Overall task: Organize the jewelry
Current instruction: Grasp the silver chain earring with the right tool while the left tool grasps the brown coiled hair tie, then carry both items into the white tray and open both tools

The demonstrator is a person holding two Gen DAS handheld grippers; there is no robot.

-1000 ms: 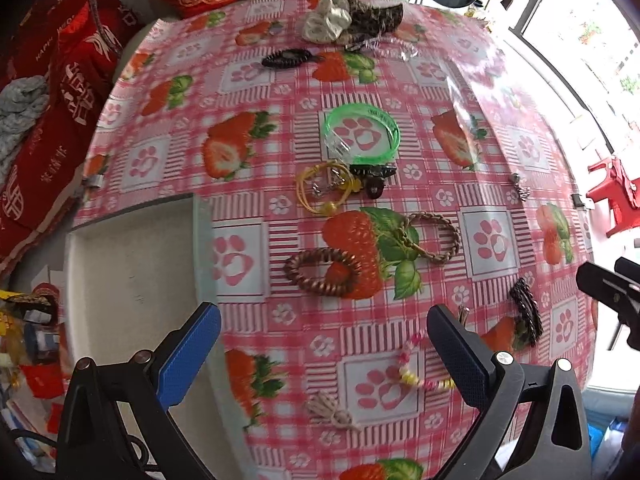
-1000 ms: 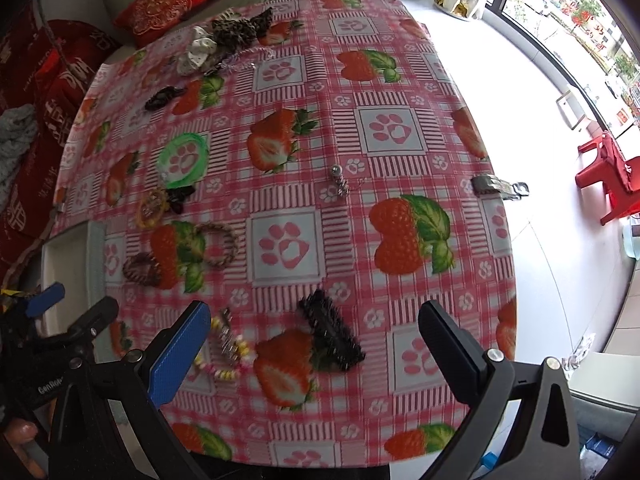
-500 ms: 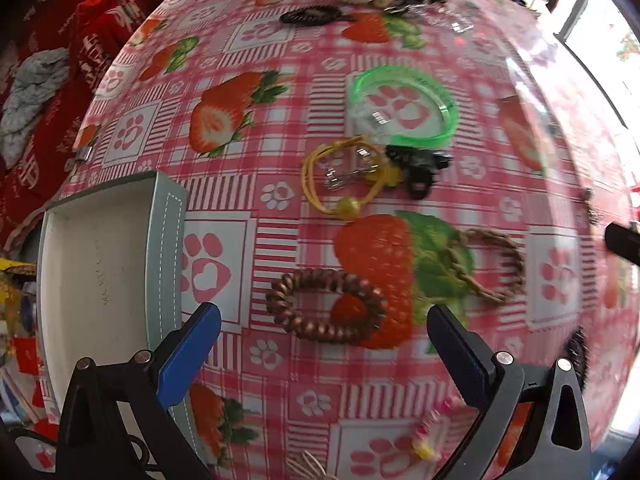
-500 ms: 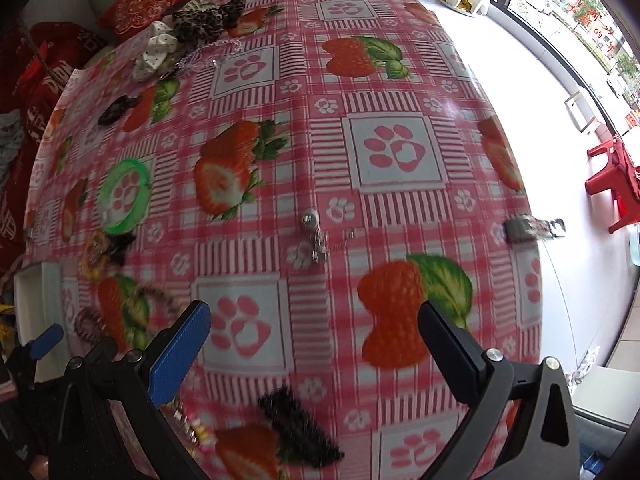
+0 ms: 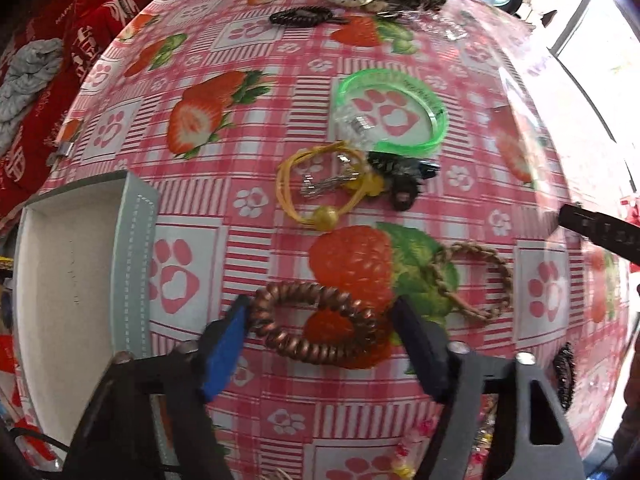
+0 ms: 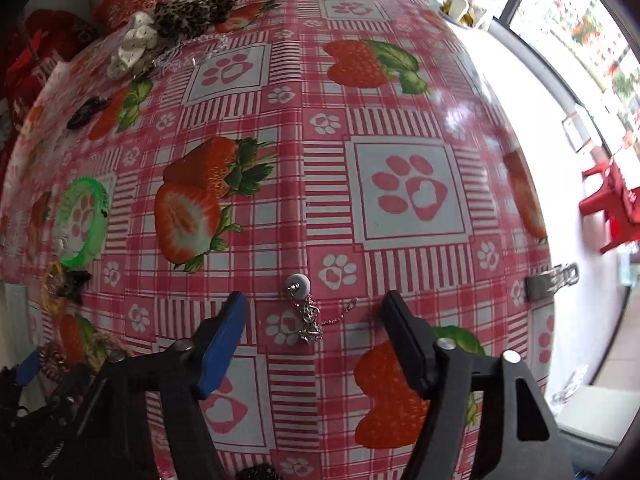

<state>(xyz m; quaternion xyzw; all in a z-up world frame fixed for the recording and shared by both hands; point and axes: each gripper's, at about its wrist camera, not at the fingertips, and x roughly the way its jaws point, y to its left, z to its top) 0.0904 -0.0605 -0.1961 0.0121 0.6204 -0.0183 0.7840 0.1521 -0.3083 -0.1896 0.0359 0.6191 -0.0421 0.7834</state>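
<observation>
Strawberry tablecloth (image 5: 208, 116) carries a copper spiral bracelet (image 5: 316, 324), long axis left-right, between the open left gripper (image 5: 320, 316); right gripper (image 6: 314, 312) open around a silver chain (image 6: 308, 320).

Strawberry-print tablecloth (image 6: 400, 80); bright window (image 6: 580, 20) at right; red plastic chair (image 6: 612, 204) on pale floor (image 6: 532, 100)

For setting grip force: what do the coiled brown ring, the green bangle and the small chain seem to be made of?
Coiled brown ring: probably plastic spiral hair tie, coppery metallic sheen.
Green bangle: translucent, glossy neon plastic or silicone; the tablecloth shows through.
Small chain: thin silvery metal links, with a round pale disc at one end.
</observation>
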